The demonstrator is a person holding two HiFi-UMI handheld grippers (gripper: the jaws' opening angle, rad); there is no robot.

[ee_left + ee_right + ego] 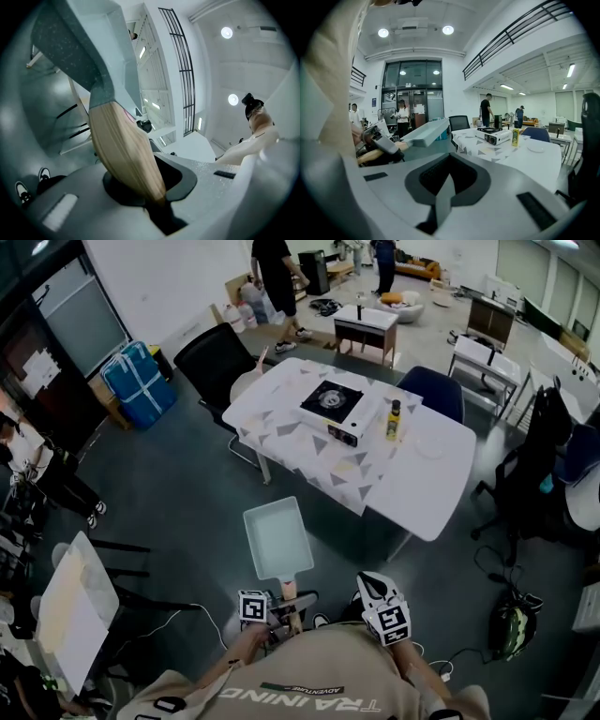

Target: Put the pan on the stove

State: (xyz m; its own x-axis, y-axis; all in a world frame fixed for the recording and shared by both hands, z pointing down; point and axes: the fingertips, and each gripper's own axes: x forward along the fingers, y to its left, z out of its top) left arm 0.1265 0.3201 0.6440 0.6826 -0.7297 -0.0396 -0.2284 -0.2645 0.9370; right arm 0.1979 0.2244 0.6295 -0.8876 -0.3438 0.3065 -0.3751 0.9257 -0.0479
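– One pan [277,538], square and pale grey. Where's it at right now?
– Up in the air, low in the head view, right in front of the person and well short of the worktop [441,486]. Its wooden handle [289,590] points back toward the person.
– What's got hold of it?
– The left gripper [284,607]. In the left gripper view the jaws are clenched on the end of the handle. The handle rises out of them, with the pan's underside filling the upper left.
– And the right gripper [384,613]?
– It's just beside the left one, a bit to its right. Its own view shows the jaws pressed together with nothing in them. That view also catches the pan off to the left, held roughly level.
– Stove?
– The stove [336,405] is a black-topped portable burner. It sits on the far left part of the worktop, on a cloth [309,451] printed with grey triangles. Pan and stove are well apart.
– Anything near it?
– A yellow bottle [394,418] stands upright just right of the stove. A white plate [429,446] lies further right on bare worktop.
– Rest of the room?
– A black chair [211,357] is at the worktop's far left end and a blue chair [433,390] is behind it. A couple of people [277,277] are standing further back.
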